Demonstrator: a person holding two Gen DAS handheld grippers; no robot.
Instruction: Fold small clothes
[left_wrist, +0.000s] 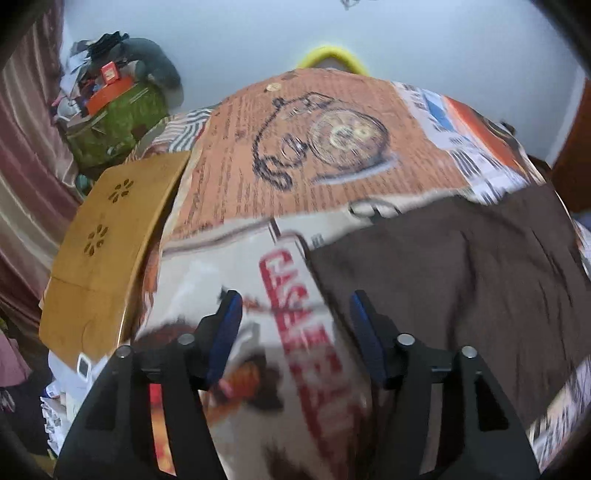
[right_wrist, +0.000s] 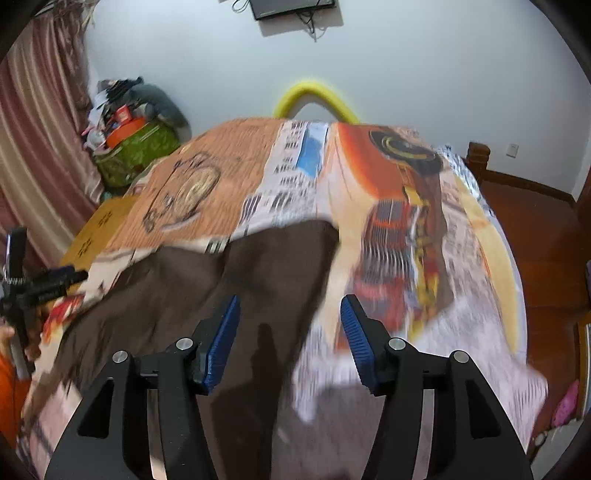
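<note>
**Brown cloth ahead, both grippers empty**

We hold both grippers above the bed, jaws spread wide, nothing between them. The cloth (left_wrist: 443, 266) lies flat on the printed sheet (left_wrist: 295, 155): from our left gripper (left_wrist: 295, 317) it sits ahead and to the right, its near-left edge running under the right finger; from our right gripper (right_wrist: 290, 317) it sits ahead and to the left, its right edge passing between the fingers. So each gripper hangs near one side edge, and we judge neither clearly nearer. The cloth's long axis seems to run away from us toward the wall, though motion blur makes this unsure.

The cloth is a dark brown, matte, soft-looking fabric, roughly rectangular, with shallow lengthwise creases. The sheet beneath is thin and busily printed in orange, white and red. The blue finger pads (right_wrist: 225, 339) are ribbed. A wooden board (left_wrist: 110, 240) with cut-out flower holes lies just beside the sheet's left edge.
</note>
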